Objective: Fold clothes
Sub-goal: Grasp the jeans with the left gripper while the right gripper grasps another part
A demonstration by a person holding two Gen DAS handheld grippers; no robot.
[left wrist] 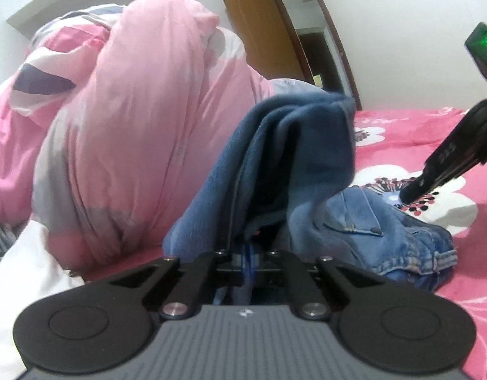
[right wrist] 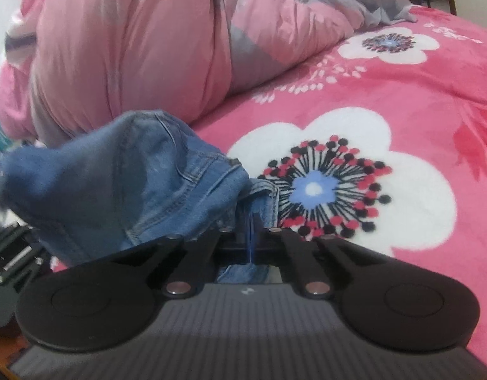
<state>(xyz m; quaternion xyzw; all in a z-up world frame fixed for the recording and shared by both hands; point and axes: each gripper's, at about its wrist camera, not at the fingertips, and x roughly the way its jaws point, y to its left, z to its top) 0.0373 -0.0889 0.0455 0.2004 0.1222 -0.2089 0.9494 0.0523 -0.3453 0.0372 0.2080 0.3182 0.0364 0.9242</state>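
Note:
A blue denim garment (left wrist: pixel 306 145) lies bunched on the pink flowered bedspread (left wrist: pixel 433 133), one fold of its soft blue inner side standing up in front of the left wrist camera. My left gripper (left wrist: pixel 248 248) is shut on this cloth, and the fabric hides its fingertips. In the same view my right gripper (left wrist: pixel 413 190) comes in from the right, its tip down at the garment's far edge. In the right wrist view the denim garment (right wrist: pixel 116 183) is heaped at the left, and my right gripper (right wrist: pixel 251 224) is shut on a seamed edge of it.
A big pink and grey duvet (left wrist: pixel 132 110) is piled along the back left of the bed, seen also as the duvet (right wrist: pixel 132 47). Flat bedspread (right wrist: pixel 386 95) stretches to the right. A brown door (left wrist: pixel 259 31) stands behind the bed. White cloth (left wrist: pixel 31 269) lies at the near left.

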